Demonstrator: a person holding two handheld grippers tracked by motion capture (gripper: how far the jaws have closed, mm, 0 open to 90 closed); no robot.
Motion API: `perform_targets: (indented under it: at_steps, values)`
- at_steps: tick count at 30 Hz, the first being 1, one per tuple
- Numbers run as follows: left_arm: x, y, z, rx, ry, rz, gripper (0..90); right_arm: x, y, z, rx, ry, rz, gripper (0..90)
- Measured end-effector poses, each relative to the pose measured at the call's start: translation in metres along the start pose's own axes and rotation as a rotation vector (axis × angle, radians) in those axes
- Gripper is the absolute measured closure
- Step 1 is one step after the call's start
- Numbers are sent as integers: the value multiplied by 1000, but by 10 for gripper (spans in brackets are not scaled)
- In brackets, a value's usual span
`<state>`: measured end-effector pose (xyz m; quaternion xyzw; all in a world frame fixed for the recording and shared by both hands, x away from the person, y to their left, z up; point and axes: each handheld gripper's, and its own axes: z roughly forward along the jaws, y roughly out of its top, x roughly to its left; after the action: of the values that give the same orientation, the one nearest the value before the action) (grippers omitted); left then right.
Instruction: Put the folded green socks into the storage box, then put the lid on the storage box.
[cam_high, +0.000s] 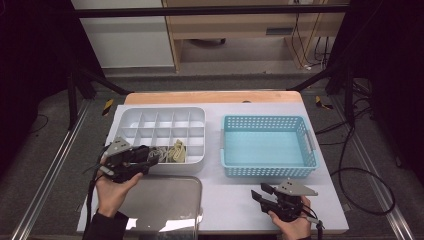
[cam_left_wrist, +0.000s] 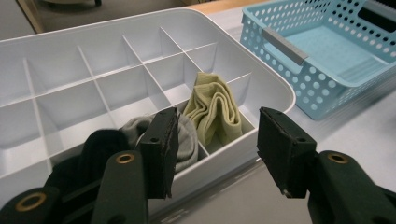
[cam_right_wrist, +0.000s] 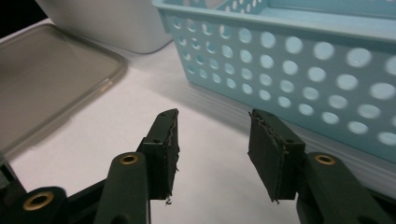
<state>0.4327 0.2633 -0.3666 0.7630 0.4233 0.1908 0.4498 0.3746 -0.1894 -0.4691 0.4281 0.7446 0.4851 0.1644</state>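
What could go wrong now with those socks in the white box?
The grey sock bulges above its compartment in the white box, so the left hand-held gripper, open just above it, might snag it and tug it out. The green sock sits loosely folded next door and could unfold over the dividers. The clear lid lies close in front of the box, so a forearm might bump it.

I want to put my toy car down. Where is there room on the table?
The blue basket is bare inside. Free tabletop lies between the clear lid and the right gripper, in front of the basket. It is crowded at the white divided box's front edge, where the left gripper hovers by the grey sock and yellow-green sock.
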Motion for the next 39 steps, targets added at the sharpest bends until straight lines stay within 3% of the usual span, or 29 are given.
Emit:
perform_targets:
  at_steps: [11,14,22,30,34,39]
  values:
    - [10,-32,-37,-51,30,-29,456,24,17,18,12,45,-31,440]
    - [17,-43,-47,-66,42,-61,456,32,21,23,8,61,-50,441]
    - [33,-69,-67,-79,71,-126,452,46,28,30,41,52,-68,417]
    - [43,-84,-76,-56,130,-152,450,50,27,32,35,91,-51,427]
    - [51,-94,-80,-54,135,-191,454,54,28,35,42,109,-45,431]
    - [54,-98,-81,-33,143,-179,458,61,28,41,54,125,-46,445]
